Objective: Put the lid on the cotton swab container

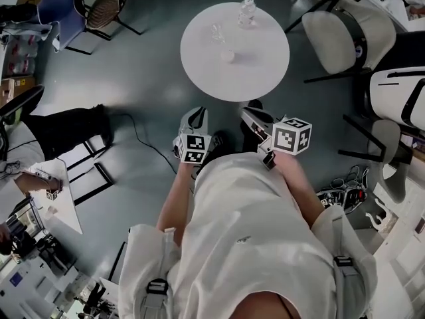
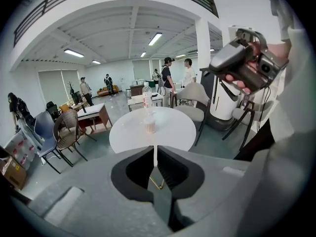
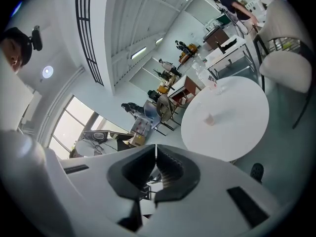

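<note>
Head view: L gripper (image 1: 196,117) & R gripper (image 1: 251,115) held by the body, well short of table (image 1: 265,72); container (image 1: 228,56) sits mid-table. L view: jaws closed, empty. R view: same, prob. just carried. Lid on/off: too small to tell.

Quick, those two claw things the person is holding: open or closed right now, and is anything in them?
Left gripper: closed, nothing between its jaws.
Right gripper: closed, nothing between its jaws.
</note>
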{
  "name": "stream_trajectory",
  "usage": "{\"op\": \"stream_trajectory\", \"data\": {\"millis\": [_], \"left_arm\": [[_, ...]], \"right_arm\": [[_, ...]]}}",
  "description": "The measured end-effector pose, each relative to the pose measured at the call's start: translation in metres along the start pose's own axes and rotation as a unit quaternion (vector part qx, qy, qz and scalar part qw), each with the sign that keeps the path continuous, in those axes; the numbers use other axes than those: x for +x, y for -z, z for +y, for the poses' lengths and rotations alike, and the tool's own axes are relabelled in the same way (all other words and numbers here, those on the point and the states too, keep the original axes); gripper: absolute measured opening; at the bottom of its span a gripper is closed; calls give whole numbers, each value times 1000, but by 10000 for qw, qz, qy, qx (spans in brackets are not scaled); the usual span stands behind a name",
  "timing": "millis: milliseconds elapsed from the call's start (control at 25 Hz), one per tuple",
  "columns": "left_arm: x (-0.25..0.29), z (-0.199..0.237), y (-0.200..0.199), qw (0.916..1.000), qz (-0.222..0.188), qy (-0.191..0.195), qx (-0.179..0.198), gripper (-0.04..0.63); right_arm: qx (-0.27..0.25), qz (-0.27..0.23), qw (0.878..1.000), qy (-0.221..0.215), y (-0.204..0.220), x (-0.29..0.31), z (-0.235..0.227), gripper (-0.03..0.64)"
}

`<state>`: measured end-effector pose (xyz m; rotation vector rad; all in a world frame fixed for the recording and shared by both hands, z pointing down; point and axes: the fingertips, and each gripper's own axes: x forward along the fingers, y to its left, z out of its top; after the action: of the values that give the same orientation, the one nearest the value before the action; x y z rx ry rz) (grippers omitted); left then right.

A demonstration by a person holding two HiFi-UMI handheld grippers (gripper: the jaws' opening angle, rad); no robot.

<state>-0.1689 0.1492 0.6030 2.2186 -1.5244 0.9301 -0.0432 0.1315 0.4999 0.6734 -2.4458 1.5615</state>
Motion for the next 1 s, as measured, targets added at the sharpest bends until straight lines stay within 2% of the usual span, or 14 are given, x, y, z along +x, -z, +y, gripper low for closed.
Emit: {"op": "stream_trajectory", "data": {"millis": [320, 560, 760, 880, 1000], "left_arm": [[-77, 3, 20, 9988, -431, 124, -187, 18], [-110, -8, 8, 9952, -901, 337, -169, 11], [-138, -16, -20, 9890, -1324, 653, -95, 11], [-154, -24, -39, 9831, -1587, 860, -292, 11], [-168, -27, -55, 9782, -1763, 1003, -451, 11]], "right_arm": [[-73, -227, 9997, 94, 68, 3, 49, 8], [-108, -338, 9992, 191, 100, -13, 69, 8], [-1154, -720, 9904, 231, 102, -25, 95, 8], [-1642, -989, 9814, 90, 100, -33, 113, 8], [-1992, -1139, 9731, 190, 95, -39, 121, 8]]}}
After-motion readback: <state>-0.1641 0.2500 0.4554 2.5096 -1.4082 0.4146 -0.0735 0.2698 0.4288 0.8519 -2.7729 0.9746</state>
